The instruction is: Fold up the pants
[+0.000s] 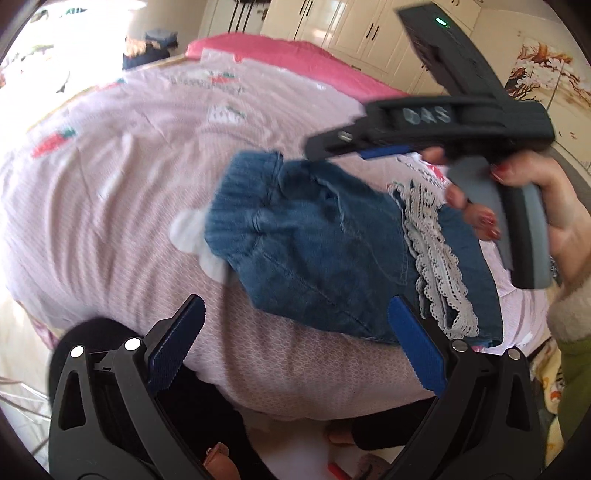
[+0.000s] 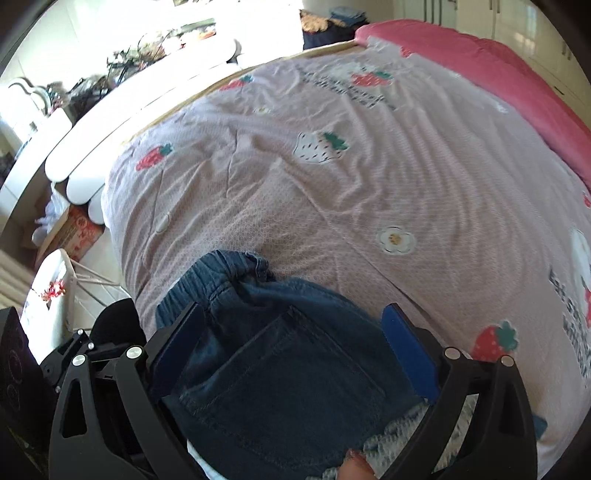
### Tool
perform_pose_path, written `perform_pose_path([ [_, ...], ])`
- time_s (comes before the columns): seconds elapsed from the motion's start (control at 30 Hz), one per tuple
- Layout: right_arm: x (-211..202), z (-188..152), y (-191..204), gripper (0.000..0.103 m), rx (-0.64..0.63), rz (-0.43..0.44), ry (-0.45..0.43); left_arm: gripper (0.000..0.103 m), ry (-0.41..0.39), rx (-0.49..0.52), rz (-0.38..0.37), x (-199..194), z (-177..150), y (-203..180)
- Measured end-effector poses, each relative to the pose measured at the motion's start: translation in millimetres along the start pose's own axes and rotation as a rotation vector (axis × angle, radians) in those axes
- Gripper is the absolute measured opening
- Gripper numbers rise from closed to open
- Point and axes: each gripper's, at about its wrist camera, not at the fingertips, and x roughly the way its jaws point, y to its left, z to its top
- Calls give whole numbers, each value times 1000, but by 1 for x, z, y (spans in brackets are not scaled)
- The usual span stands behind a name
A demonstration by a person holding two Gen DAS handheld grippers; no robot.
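The left tool (image 1: 295,343) stands with its blue-padded fingers wide apart and nothing between them; its right pad (image 1: 415,347) overlaps the near edge of the pants (image 1: 325,243) in the left wrist view, though whether it touches the cloth cannot be told. The right tool (image 2: 291,350) is also spread wide, its fingers on either side of the pants' back pocket (image 2: 280,373) without pressing on the fabric. In the left wrist view the right tool appears from the side, gripped by a hand (image 1: 546,210) with red-painted nails, hovering above the far end of the pants.

The pants are small blue denim ones with a gathered elastic waistband (image 1: 240,199) at one end and a band of pale lace trim (image 1: 439,258) near the other. They lie bunched and partly folded over on themselves on the bed (image 1: 110,166), near the edge closest to the person. The bed is covered by a pink sheet printed with strawberries and flowers, with a deeper pink blanket (image 2: 498,81) along its far side. White cupboards (image 1: 351,26) stand beyond the bed. A sleeve (image 1: 572,321) with a fluffy cuff shows at the right hand's wrist.
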Motion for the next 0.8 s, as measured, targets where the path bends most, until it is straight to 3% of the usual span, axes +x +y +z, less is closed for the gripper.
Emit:
perform_pose_path([
  [0.27,44,27,12,93,-17,156,114,93,27,-44,-36,15,-3,7],
  [0.3,49,29,15,85,-25,158,131,93,25,-54,-42,16,-3,9],
  [0.33,55,29,18,62,-31,163,155,93,21,-65,-48,16,-2,11],
  [0.43,65,27,22,46,-32,140,187,92,2,-100,-80,15,0,16],
  [0.53,56,26,16,36,10,183,159,74,8,-164,-164,19,2,22],
  [0.7,19,18,9,30,20,260,80,61,-1,-214,-219,24,4,28],
  [0.77,1,12,6,30,15,285,40,51,-12,-208,-224,25,7,25],
  [0.8,-8,9,4,30,9,289,22,39,-12,-203,-231,26,11,23],
])
